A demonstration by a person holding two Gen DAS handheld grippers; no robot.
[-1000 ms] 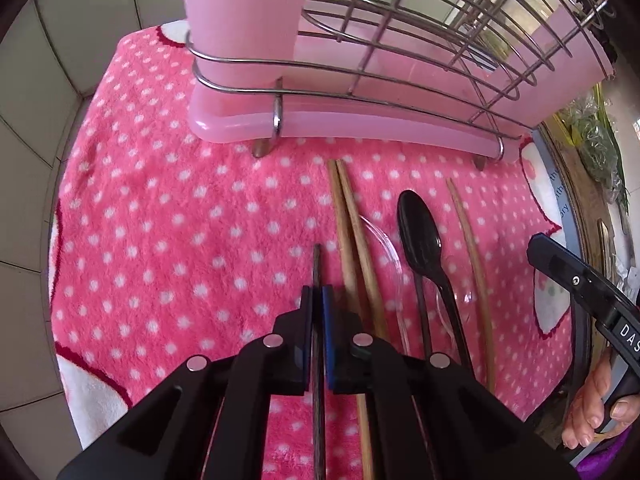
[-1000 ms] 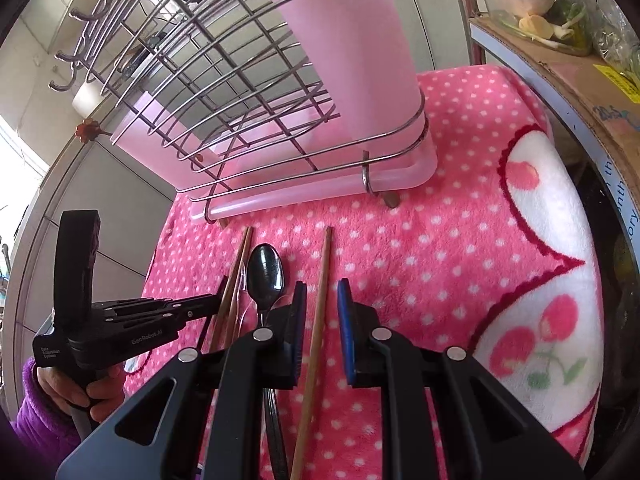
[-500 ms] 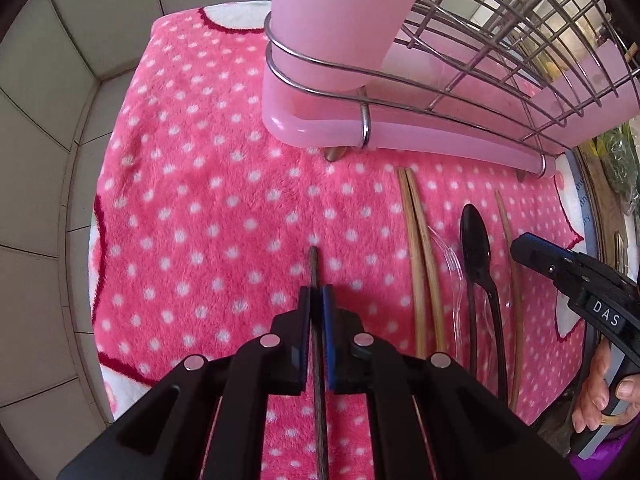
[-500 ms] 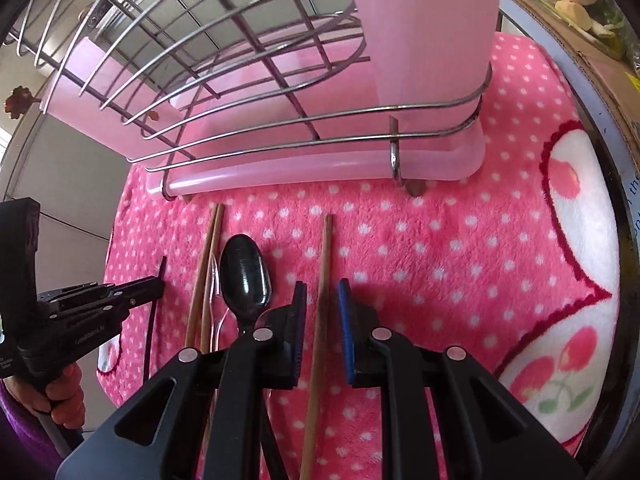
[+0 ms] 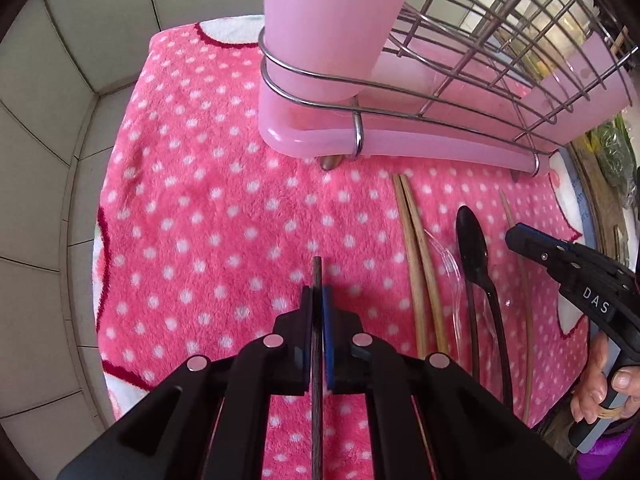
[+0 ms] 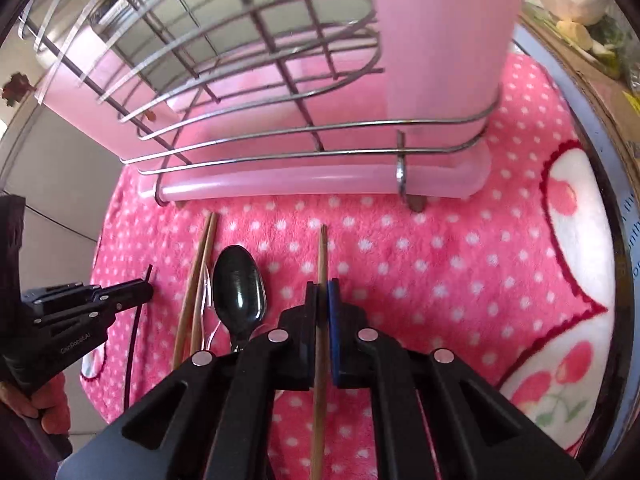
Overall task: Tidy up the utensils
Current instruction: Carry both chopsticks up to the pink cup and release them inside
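Utensils lie in a row on the pink dotted towel (image 5: 208, 216), in front of the wire rack (image 6: 280, 136) with its pink cup (image 5: 324, 28). Left tongs (image 5: 317, 300) are clamped on a dark chopstick (image 5: 317, 276), apart from the others. Right tongs (image 6: 323, 292) have just been closing and now pinch a wooden chopstick (image 6: 322, 248) between the pads. Between the two lie a pair of wooden chopsticks (image 5: 416, 240), clear plastic cutlery (image 5: 448, 256) and a black spoon (image 6: 239, 284), side by side. A hand (image 5: 600, 388) holds the right tongs' handle.
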